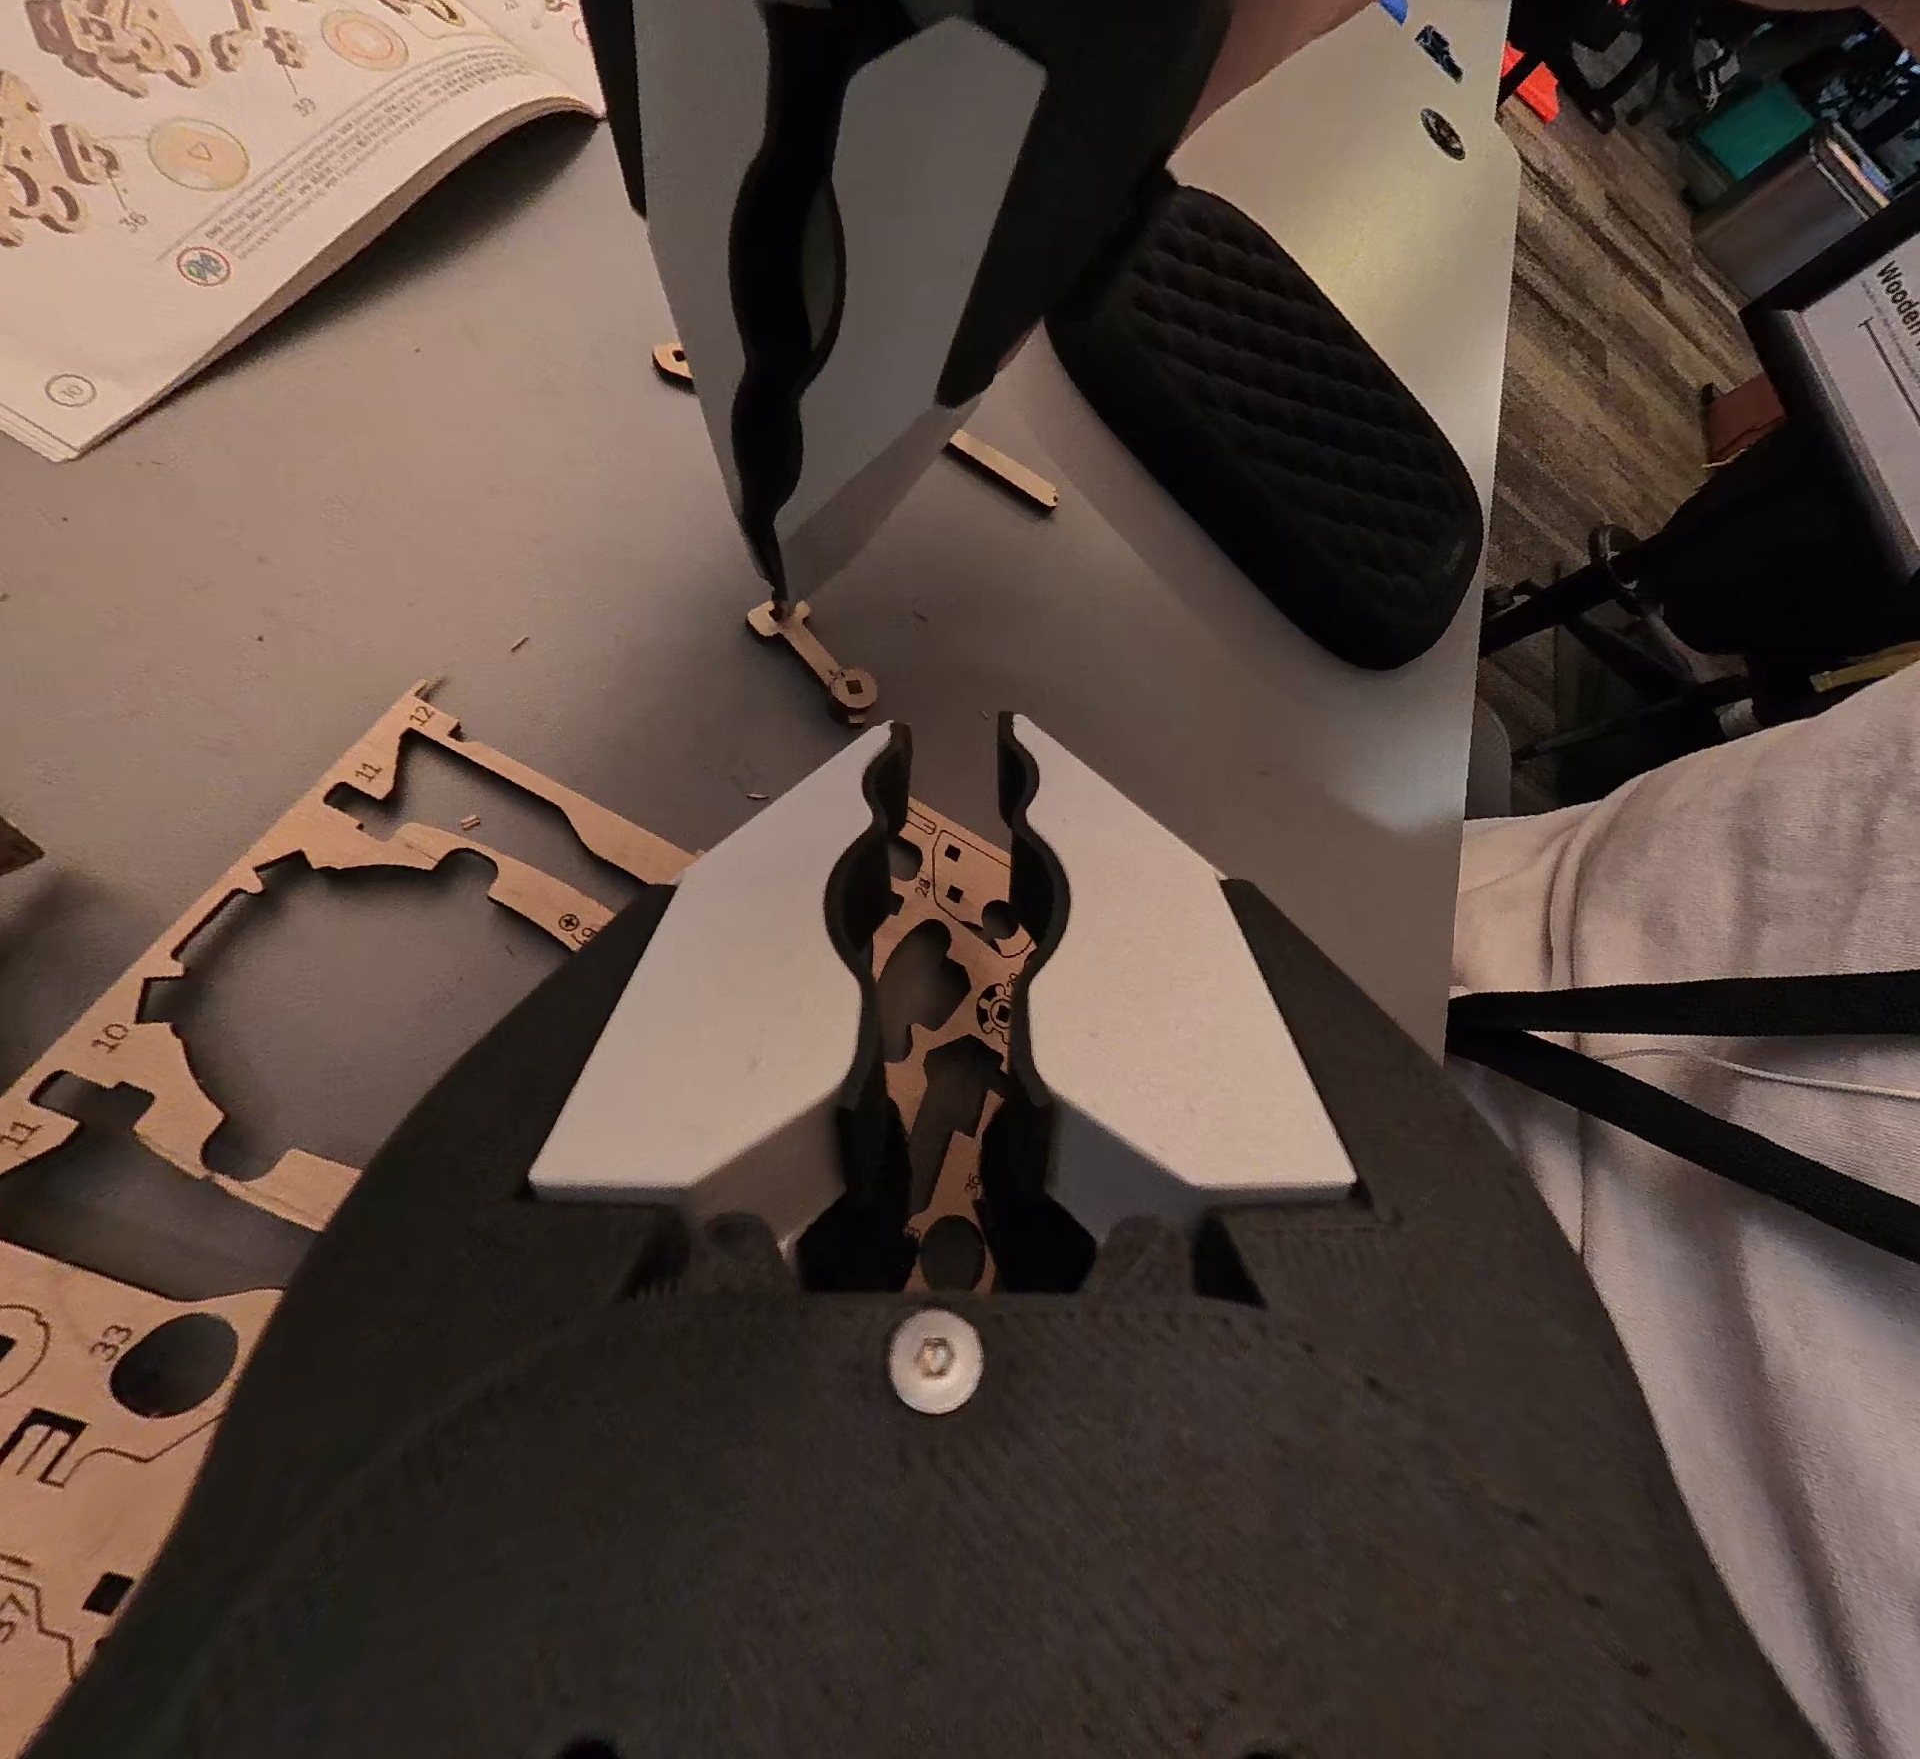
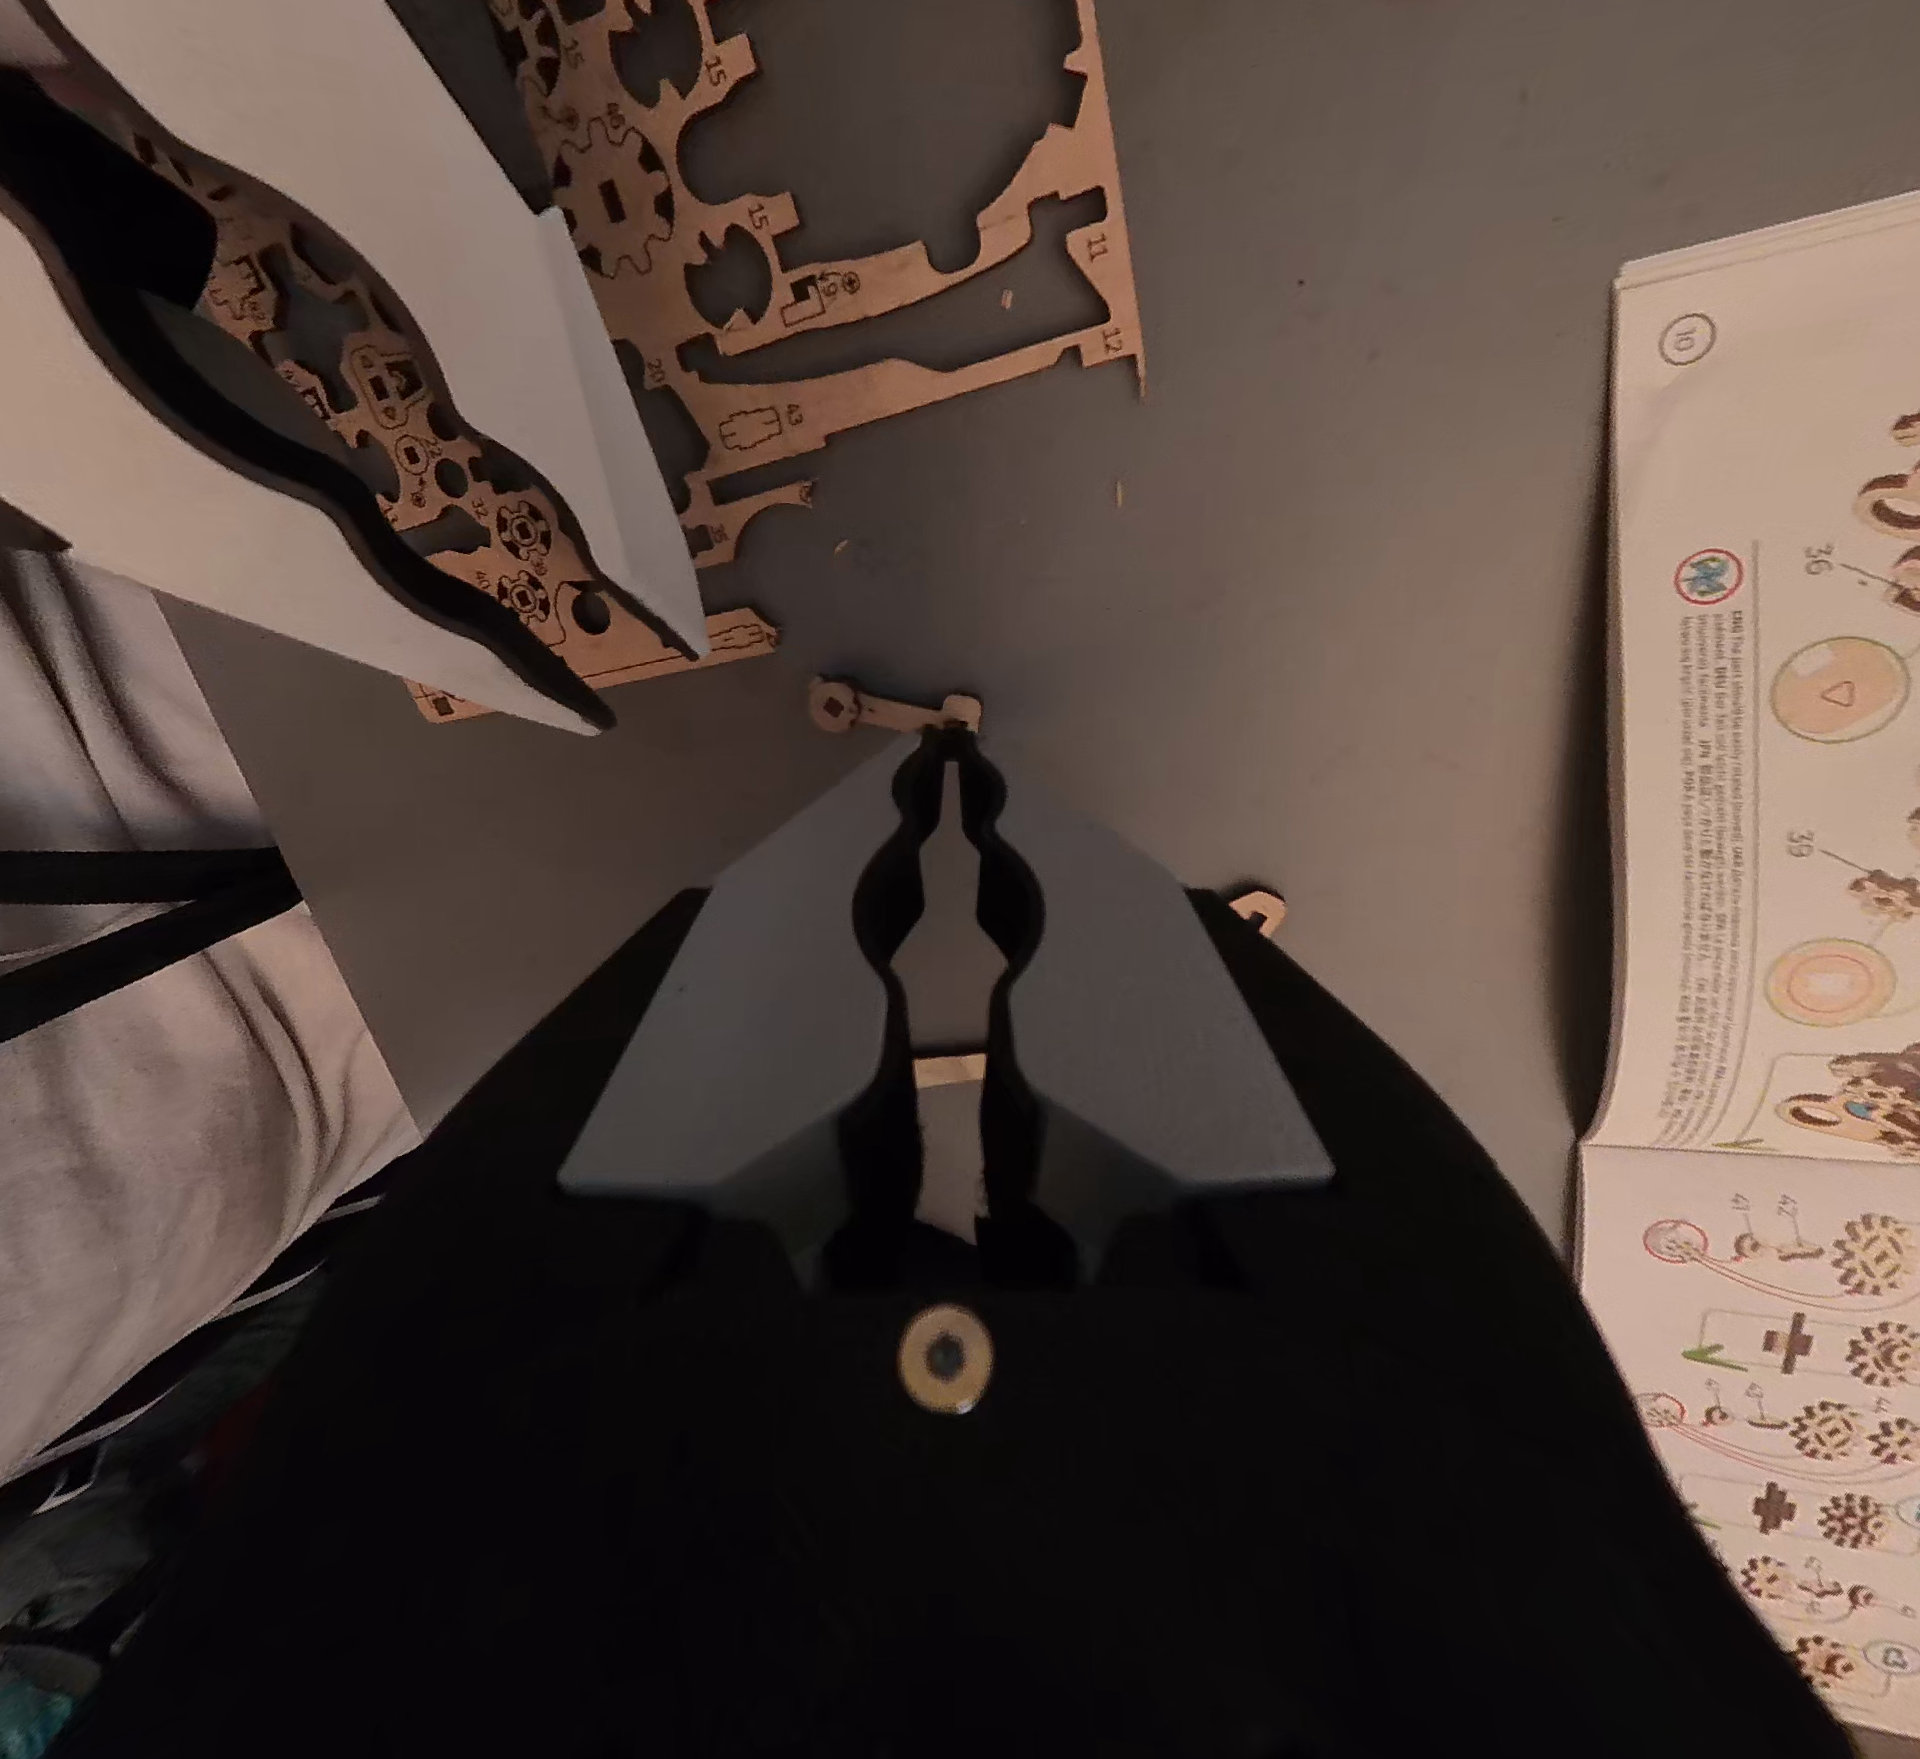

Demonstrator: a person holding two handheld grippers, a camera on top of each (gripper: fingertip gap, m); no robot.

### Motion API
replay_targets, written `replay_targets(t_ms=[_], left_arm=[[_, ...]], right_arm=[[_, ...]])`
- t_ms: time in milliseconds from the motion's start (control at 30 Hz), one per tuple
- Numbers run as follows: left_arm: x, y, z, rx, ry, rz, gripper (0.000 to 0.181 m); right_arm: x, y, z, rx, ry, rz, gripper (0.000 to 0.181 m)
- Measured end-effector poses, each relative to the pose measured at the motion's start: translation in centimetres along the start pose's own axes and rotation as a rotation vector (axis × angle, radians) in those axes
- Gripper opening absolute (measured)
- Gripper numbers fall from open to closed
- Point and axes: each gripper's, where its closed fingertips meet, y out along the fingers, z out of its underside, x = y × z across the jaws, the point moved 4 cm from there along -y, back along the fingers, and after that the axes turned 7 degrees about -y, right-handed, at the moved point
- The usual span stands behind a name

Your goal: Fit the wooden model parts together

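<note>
A small wooden lever piece (image 1: 816, 660) lies flat on the grey table (image 1: 468, 566); it also shows in the right wrist view (image 2: 883, 708). My right gripper (image 2: 945, 741) comes down on the lever's far end and is shut there, pinching that end or a tiny peg in it; I cannot tell which. The left wrist view shows it (image 1: 774, 579) from the front. My left gripper (image 1: 951, 730) is open and empty, hovering just short of the lever's round end, above the wooden parts sheet (image 1: 312, 930). It also shows in the right wrist view (image 2: 646, 683).
The cut-out parts sheet (image 2: 883, 203) lies beside the lever. An open instruction booklet (image 1: 208, 151) (image 2: 1766, 774) lies at the table's side. Loose wooden bits (image 1: 1003, 462) (image 1: 673, 359) (image 2: 1257, 909) lie behind the right gripper. A black padded rest (image 1: 1268, 421) sits near the table edge. There is about 5 centimetres between the tips of the two grippers.
</note>
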Motion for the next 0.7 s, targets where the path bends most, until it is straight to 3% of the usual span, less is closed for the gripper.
replay_targets(t_ms=[700], left_arm=[[0.03, -0.06, 0.02, 0.001, -0.001, 0.001, 0.015]], right_arm=[[-0.05, -0.01, -0.03, 0.007, 0.006, -0.003, 0.0]])
